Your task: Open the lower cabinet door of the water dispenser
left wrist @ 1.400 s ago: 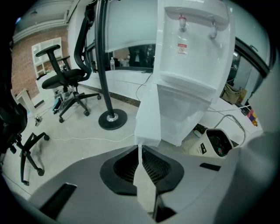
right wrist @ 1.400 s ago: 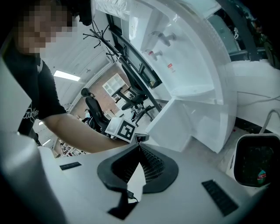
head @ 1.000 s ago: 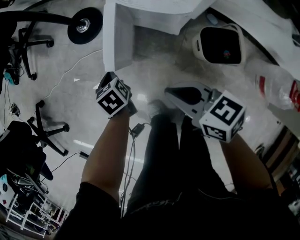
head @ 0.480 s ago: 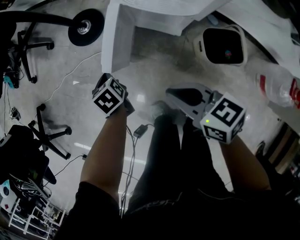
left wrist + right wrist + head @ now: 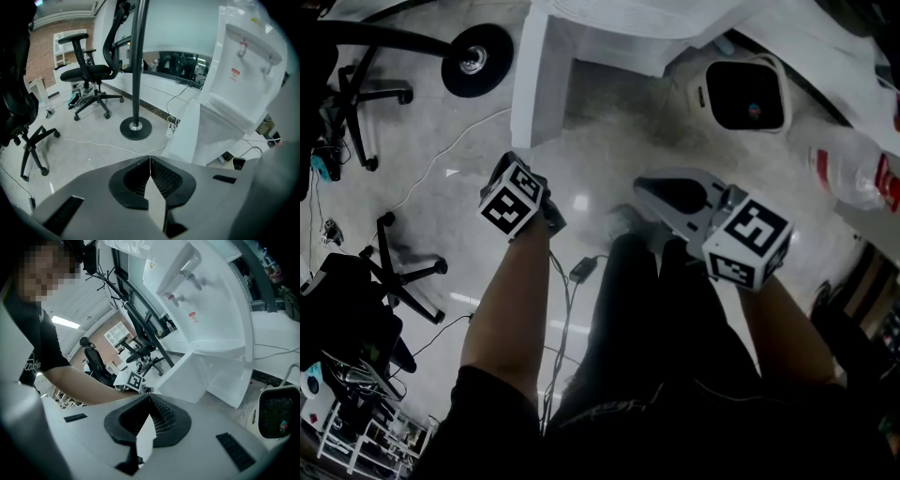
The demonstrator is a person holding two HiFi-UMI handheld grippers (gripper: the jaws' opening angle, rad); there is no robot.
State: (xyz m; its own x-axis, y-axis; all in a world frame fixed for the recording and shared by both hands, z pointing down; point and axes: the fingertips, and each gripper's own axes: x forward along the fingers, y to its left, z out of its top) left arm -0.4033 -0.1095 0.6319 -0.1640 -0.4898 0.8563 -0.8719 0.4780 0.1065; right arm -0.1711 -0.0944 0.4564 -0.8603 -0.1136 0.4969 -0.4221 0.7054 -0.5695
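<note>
Left gripper (image 5: 150, 161) has drifted left from the open cabinet door (image 5: 534, 84); its jaws closed, empty, as on right gripper (image 5: 149, 399). Taps (image 5: 243, 47) show only in gripper views; chair (image 5: 89, 70) nearby.

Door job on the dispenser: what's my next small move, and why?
Probably none toward the door: it already stands swung out from the water dispenser, and the left gripper and right gripper are both shut, empty and clear of it. I would just draw them back.
</note>
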